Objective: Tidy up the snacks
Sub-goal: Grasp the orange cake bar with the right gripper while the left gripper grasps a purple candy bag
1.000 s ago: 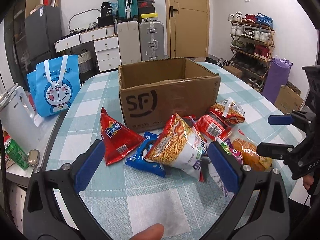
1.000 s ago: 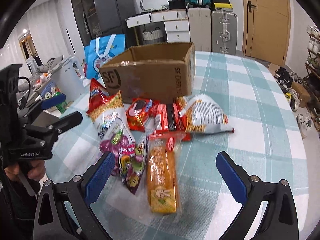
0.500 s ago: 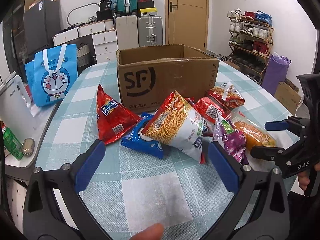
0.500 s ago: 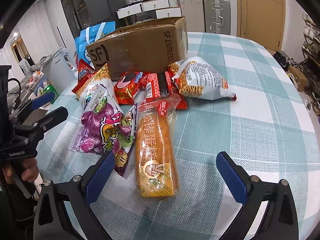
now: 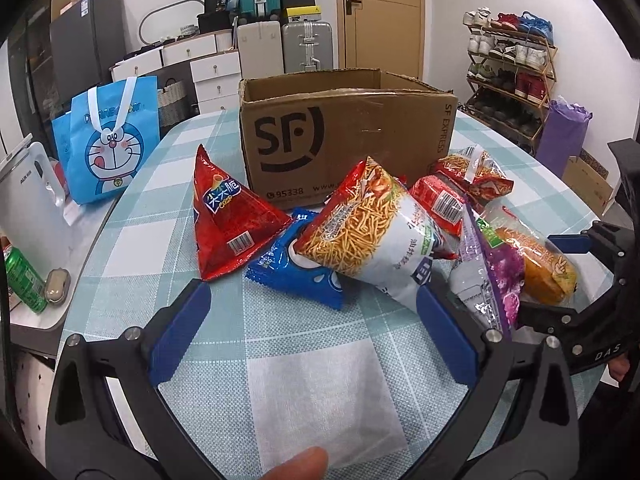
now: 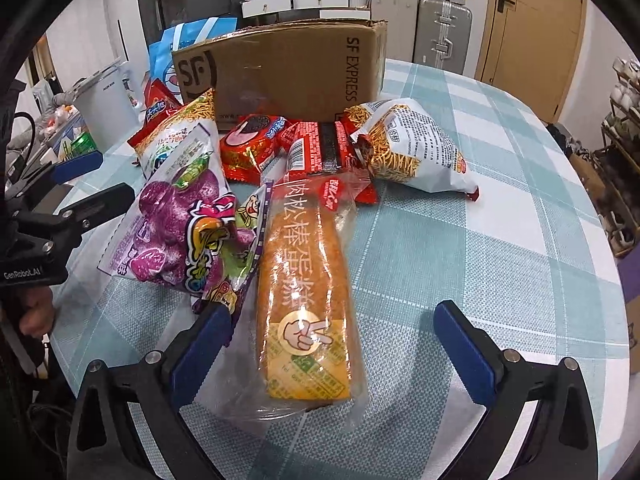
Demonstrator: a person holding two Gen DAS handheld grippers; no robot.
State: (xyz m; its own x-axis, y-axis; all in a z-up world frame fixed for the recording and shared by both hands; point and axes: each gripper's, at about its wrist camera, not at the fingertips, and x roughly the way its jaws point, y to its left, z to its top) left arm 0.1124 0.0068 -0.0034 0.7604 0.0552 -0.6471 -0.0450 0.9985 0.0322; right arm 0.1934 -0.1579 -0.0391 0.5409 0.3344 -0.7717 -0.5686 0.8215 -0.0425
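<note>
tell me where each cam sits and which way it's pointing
Left wrist: on the left gripper, jaws open, facing the cardboard box over the noodle snack bag; a fingertip shows below.
Right wrist: on the right gripper, jaws open around the bread pack, facing the box.
Shared: box, snacks, and each other's gripper.

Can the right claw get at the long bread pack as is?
Probably yes. The right claw is open with the bread pack lying lengthwise between its fingers, nothing on top of it; only the purple candy bag crowds one finger.
</note>
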